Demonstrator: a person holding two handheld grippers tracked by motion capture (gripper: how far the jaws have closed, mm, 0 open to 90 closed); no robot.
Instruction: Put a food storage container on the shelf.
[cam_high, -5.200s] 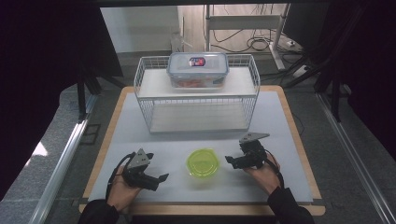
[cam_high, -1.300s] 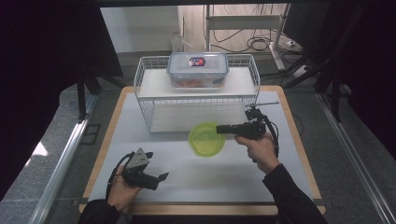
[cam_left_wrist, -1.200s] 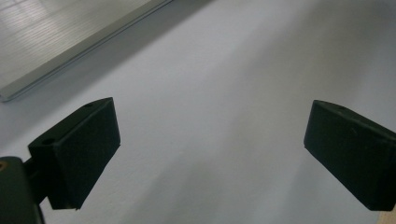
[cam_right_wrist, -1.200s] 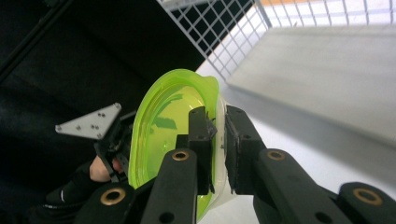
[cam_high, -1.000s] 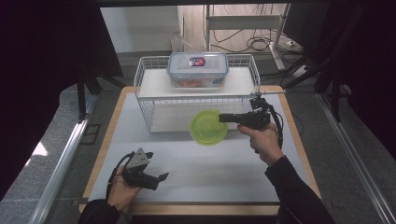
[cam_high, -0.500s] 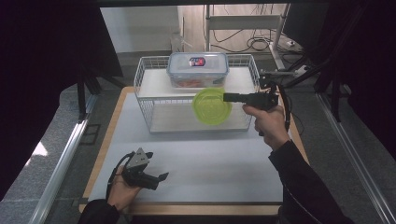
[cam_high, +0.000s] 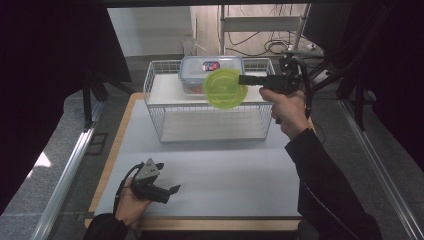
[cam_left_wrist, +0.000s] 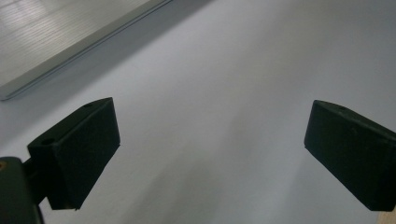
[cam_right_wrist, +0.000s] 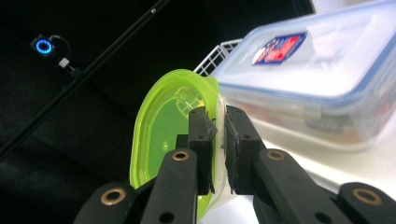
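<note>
A wire rack (cam_high: 210, 107) stands at the far side of the surface (cam_high: 220, 170), with a clear lidded box (cam_high: 212, 70) on its top shelf. The green bowl (cam_high: 223, 88) hangs in the air on edge just in front of that box, its rim pinched between the nearly closed fingers of the right gripper (cam_high: 243, 79), held level on a raised, outstretched arm. The left gripper (cam_high: 170, 190) rests low on the near surface, its fingers (cam_left_wrist: 79, 149) wide apart and empty.

lime-green lid (cam_high: 223, 88), white wire rack (cam_high: 210, 116)
</note>
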